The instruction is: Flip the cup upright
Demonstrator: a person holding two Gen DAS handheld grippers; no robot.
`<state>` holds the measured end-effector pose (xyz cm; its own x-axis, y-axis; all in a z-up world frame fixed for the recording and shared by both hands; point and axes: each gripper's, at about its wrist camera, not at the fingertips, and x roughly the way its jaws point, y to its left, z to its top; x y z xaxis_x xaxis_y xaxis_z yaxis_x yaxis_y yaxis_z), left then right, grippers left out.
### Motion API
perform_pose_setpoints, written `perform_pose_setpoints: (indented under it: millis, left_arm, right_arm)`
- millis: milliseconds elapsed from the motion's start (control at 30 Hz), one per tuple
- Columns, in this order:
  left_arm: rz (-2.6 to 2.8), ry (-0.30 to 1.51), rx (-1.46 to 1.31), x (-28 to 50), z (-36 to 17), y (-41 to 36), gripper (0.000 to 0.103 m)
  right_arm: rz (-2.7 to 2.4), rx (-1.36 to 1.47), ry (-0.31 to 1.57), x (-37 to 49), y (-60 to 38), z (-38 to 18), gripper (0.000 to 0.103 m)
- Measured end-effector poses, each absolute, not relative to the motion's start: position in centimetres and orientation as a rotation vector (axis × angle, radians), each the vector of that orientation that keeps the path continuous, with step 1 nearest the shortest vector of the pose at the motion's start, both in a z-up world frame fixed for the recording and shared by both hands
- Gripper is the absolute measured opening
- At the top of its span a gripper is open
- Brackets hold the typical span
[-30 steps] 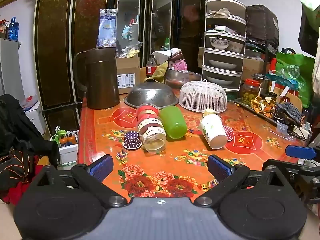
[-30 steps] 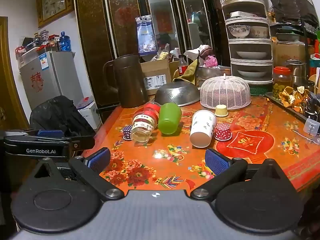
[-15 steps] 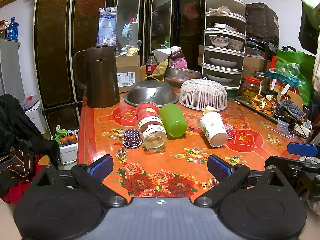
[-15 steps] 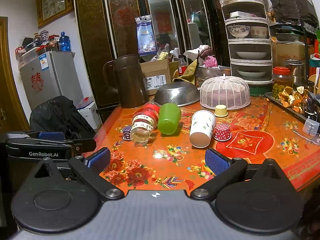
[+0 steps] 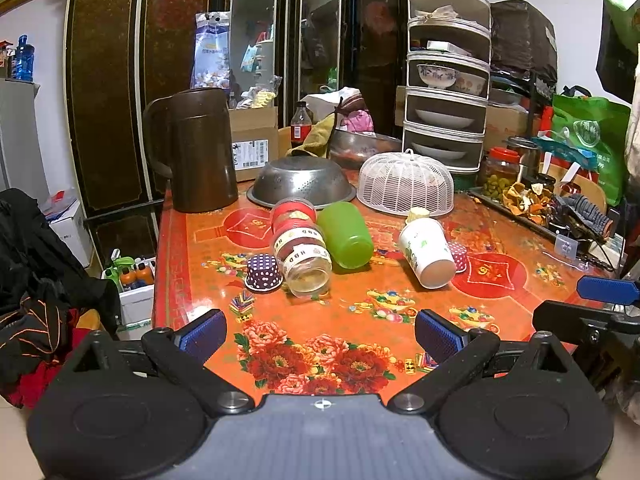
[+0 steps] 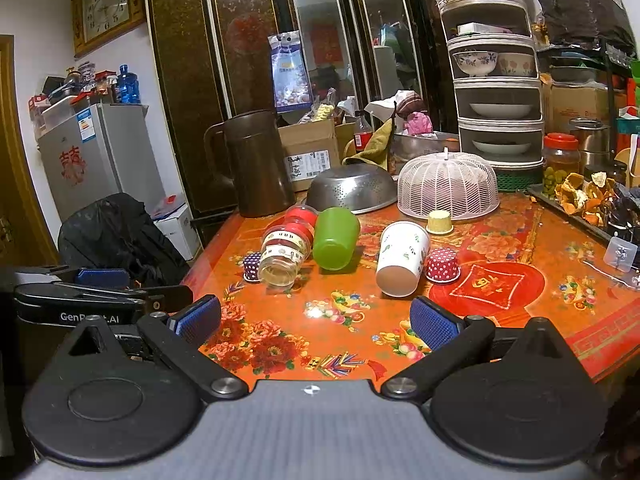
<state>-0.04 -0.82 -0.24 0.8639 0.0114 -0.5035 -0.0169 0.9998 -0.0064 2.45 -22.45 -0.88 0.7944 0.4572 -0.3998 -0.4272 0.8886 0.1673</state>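
Cups lie tipped mid-table, white paper cup (image 6: pixel 401 258) and green cup (image 6: pixel 335 238) on their sides, so left gripper (image 5: pixel 320 332) and right gripper (image 6: pixel 314 322) hover released, well short, lining up.

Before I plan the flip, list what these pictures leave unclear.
- Green plastic cup, both views: its far end is turned away from the cameras, so whether it is open cannot be told.
- White paper cup with leaf print, right wrist view: near end looks flat; rim or base cannot be told.
- Clear glass jar, left wrist view: its label lettering is too small.
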Motion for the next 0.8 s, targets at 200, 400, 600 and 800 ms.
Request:
perform_pose_setpoints:
  millis: [200,400,600,800]
  left_arm:
    - [0.014,0.528,-0.009,0.0,-0.27,-0.95,0.101]
    - [0.014,0.53,-0.011,0.12,-0.24,-0.97,0.101]
    - [0.014,0.53,-0.008,0.03,-0.31,-1.07,0.101]
    - [0.013,0.529,-0.008,0.01,-0.3,-1.13,0.101]
  right_arm:
    - [0.478,0.07,0.449,2.52,-22.54,-0.85,0.102]
    - [0.476,0.065,0.452,2.53,-22.44,-0.92,0.102]
    - [0.475,0.066,0.452,2.55,-22.48,-0.94,0.102]
    - [0.475,0.066,0.451,2.53,-22.46,-0.98,0.102]
